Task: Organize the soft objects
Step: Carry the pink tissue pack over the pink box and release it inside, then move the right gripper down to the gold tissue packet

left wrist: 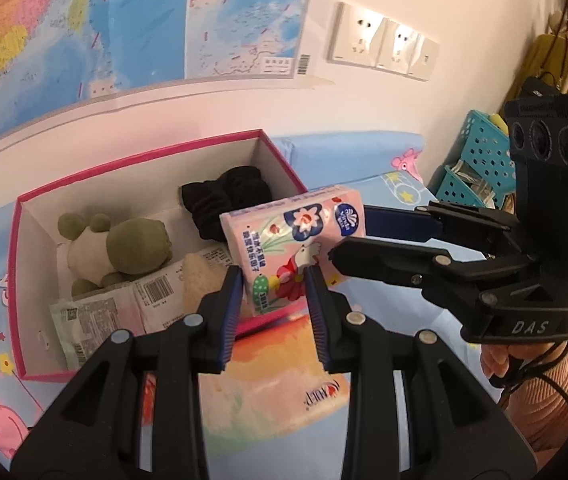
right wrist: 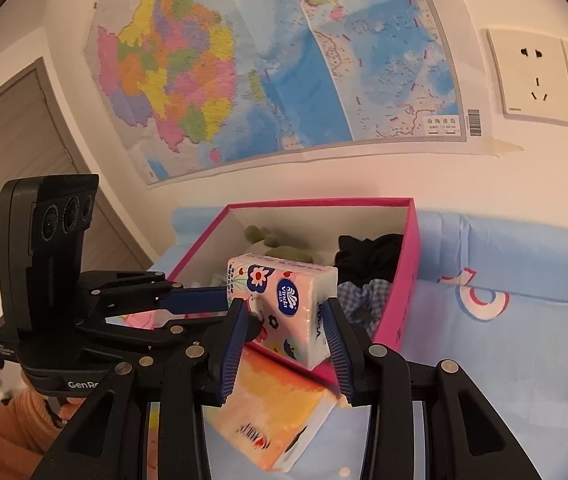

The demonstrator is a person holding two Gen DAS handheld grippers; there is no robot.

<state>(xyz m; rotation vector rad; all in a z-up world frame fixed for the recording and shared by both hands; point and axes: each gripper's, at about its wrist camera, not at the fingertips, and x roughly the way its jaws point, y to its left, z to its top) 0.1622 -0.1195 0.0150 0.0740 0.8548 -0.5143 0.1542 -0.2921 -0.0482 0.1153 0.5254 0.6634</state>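
A pink tissue pack [left wrist: 295, 240] printed with flowers hangs above the near rim of a pink-edged box [left wrist: 16, 280]. My left gripper [left wrist: 274, 284] is shut on its lower end. My right gripper [left wrist: 347, 236] comes in from the right, jaws spread around the pack's other end; in the right wrist view [right wrist: 284, 312] the pack [right wrist: 287, 300] sits between its fingers with gaps on both sides. Inside the box lie a green frog plush [left wrist: 124, 248], a black soft item [left wrist: 228, 200] and flat packets [left wrist: 108, 312]. An orange tissue pack [right wrist: 280, 408] lies on the bed in front of the box.
The box [right wrist: 403, 280] stands on a blue cartoon bedsheet [right wrist: 503, 340] against a wall with a map [right wrist: 264, 60] and sockets [right wrist: 531, 76]. Blue perforated baskets [left wrist: 479, 164] stand at the right. A checked cloth [right wrist: 367, 296] lies in the box's right end.
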